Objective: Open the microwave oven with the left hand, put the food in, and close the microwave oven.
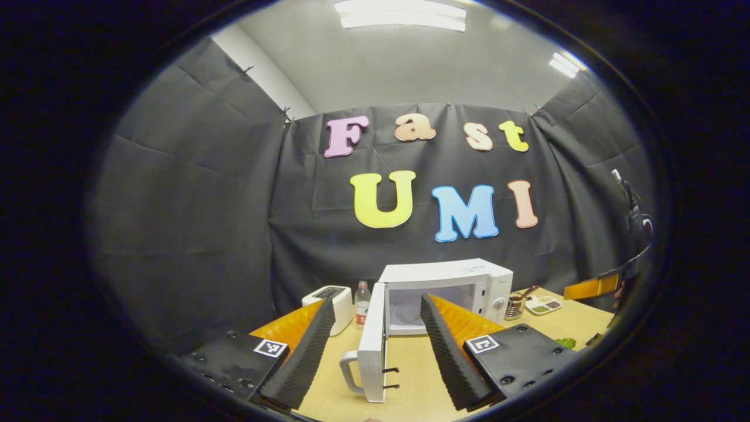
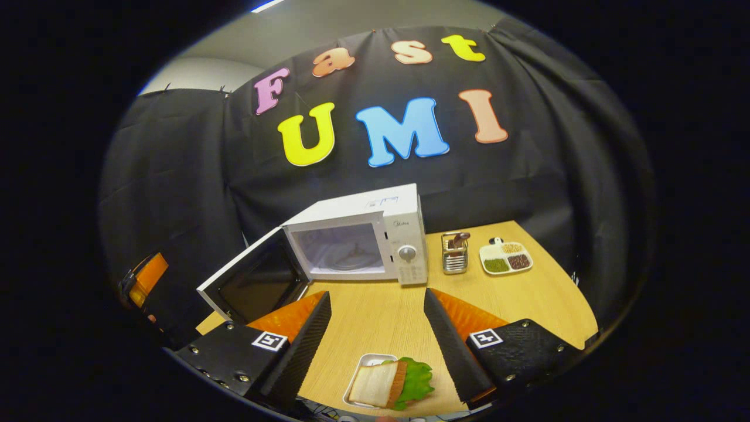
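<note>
Nearest my right gripper (image 2: 378, 346), whose two fingers are spread wide with nothing between them, sits one small tray (image 2: 362, 381) holding one sandwich (image 2: 378, 384) with green lettuce (image 2: 417, 380); it lies on the wooden table (image 2: 375, 316) just in front of the fingertips, touching neither finger. My left gripper (image 1: 375, 346) is likewise spread apart and grips nothing; between its fingers, in the left gripper view, I look edge-on at the one microwave door (image 1: 372, 346), swung fully out toward me, its handle (image 1: 349, 370) on the near side and two latch hooks sticking out on the other.

Farther back stands the single white microwave (image 2: 363, 240), its cavity open and lit pale inside. From the right gripper view I see the door's dark inner window, and one dial on the control panel.

Right of the microwave there is one metal utensil holder (image 2: 454, 253) and one divided dish (image 2: 505, 257) with three compartments of grains or beans.

Left of the microwave, the left gripper view picks up one white toaster (image 1: 333, 300) and one bottle (image 1: 362, 303) with a red label, just beside each other.

At the left edge of the right gripper view, my other gripper shows partly; the same goes for the far right edge of the left gripper view.
</note>
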A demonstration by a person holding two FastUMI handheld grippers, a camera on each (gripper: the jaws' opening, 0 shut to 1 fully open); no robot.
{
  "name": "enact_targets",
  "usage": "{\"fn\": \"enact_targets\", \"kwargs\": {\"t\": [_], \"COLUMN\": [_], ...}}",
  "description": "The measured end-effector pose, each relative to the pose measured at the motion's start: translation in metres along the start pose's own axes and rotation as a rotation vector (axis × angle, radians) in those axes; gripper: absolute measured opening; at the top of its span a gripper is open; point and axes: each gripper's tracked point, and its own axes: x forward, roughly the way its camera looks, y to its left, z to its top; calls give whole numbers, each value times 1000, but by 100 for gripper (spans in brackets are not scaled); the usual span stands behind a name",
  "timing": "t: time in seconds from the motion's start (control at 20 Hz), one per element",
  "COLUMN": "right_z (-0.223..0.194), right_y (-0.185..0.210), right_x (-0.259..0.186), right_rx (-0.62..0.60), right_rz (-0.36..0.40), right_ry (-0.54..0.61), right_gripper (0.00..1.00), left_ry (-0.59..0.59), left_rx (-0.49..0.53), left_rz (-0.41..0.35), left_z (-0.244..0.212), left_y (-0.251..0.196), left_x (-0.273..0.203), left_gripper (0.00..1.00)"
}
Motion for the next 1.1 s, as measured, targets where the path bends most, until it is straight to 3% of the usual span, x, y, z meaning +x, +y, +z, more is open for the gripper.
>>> {"fn": "enact_targets", "kwargs": {"t": [0.6,0.9,1.1], "right_z": [-104,-153,-167], "right_y": [-43,-38,-28], "right_x": [19,12,9], "right_rx": [231,378,406], "right_rz": [83,138,193], "right_ry": [364,555,624], "right_gripper": [99,99,96], "left_ry": [22,31,38], "left_rx": [67,90,90], "left_rz": [73,115,161], "left_z": [7,9,10], "left_y": [-42,-53,-49], "left_x": [-12,-22,-31], "left_gripper": [96,96,96]}}
